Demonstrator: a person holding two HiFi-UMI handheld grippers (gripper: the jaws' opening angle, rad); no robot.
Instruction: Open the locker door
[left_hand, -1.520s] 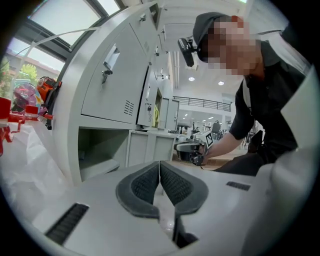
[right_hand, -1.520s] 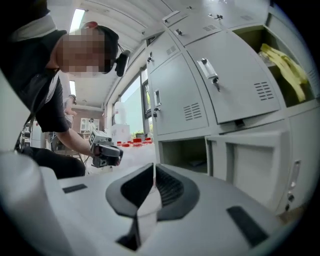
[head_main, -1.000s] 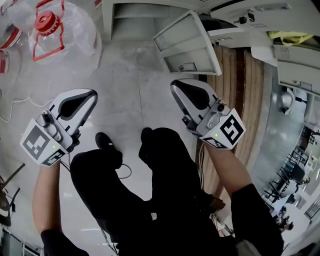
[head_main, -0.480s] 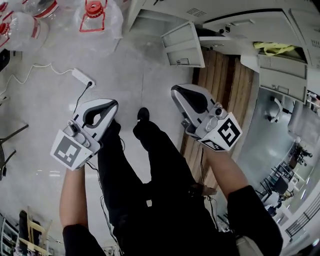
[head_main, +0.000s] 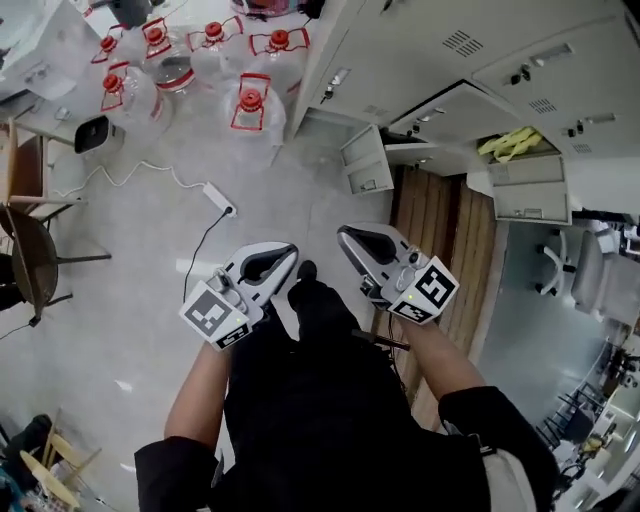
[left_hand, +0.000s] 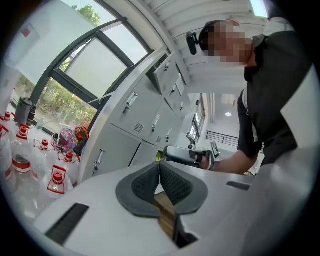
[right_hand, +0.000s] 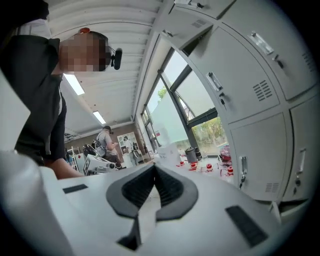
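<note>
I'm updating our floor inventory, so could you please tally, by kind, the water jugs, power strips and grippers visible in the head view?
Clear plastic water jugs with red caps: 6
White power strip with cable: 1
White two-jaw grippers, left gripper and right gripper: 2
Total: 9

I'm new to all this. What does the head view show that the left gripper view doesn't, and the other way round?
Only the head view: the floor with a white power strip, a brown chair and the person's legs from above.
Only the left gripper view: a big window with trees outside, and the person's upper body from below.
Both: the grey lockers, the red-capped water bottles, the left gripper and the right gripper, each shut and empty.
</note>
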